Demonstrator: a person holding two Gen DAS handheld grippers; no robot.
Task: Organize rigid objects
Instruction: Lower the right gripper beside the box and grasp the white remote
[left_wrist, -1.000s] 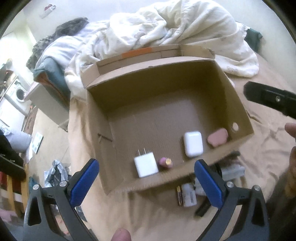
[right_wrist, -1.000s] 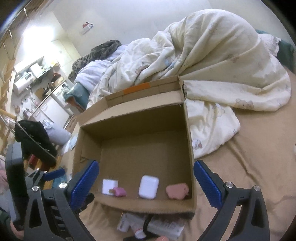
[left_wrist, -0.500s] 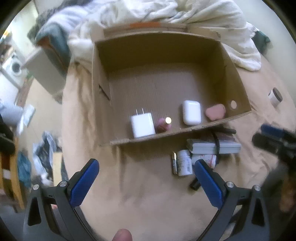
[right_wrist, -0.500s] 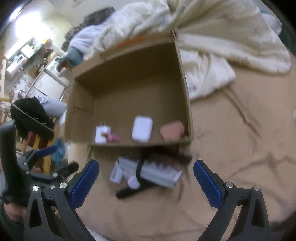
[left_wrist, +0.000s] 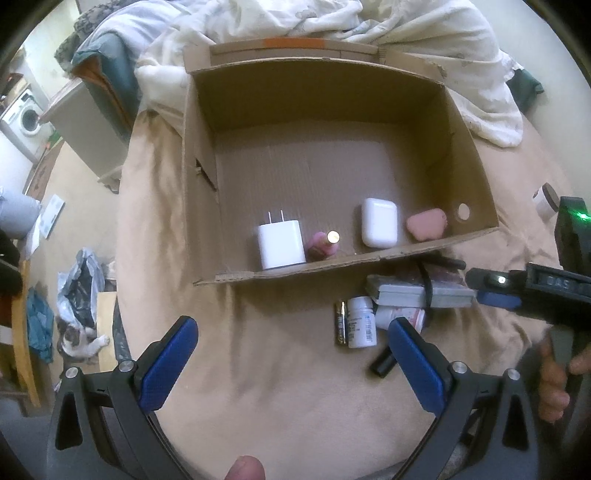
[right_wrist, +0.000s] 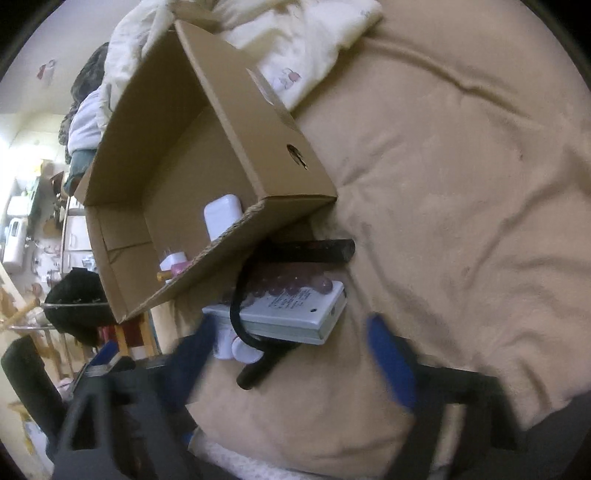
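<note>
My left gripper (left_wrist: 291, 363) hangs over the bed (left_wrist: 280, 373) with its jaws spread wide and nothing between them. My right gripper (right_wrist: 295, 354) also stands wide open and empty; its jaws are blurred in its own view. From the left view it (left_wrist: 491, 291) comes in from the right, its tip just beside the end of the grey case (left_wrist: 417, 293).

The box (left_wrist: 476, 192) sits open on the bed, against the duvet (left_wrist: 443, 48). Along its near wall lie four things in a row: a white charger (left_wrist: 281, 243) with its prongs pointing away, a pink tube (left_wrist: 325, 243) with a gold end touching it, a white earbud case (left_wrist: 379, 222), and a pink pouch (left_wrist: 425, 226) in the right corner.

Outside the box, just in front of that wall, is a small heap. The grey case (right_wrist: 295, 310) lies flat with a black cord (right_wrist: 240, 317) looped round it and a string of purple beads (right_wrist: 291, 282) on top. A black rod (right_wrist: 314, 246) lies between it and the box. Left of the case are a white bottle (left_wrist: 362, 321) and a battery (left_wrist: 340, 321), side by side and touching. A small jar (left_wrist: 545, 195) stands well apart to the right.
</note>
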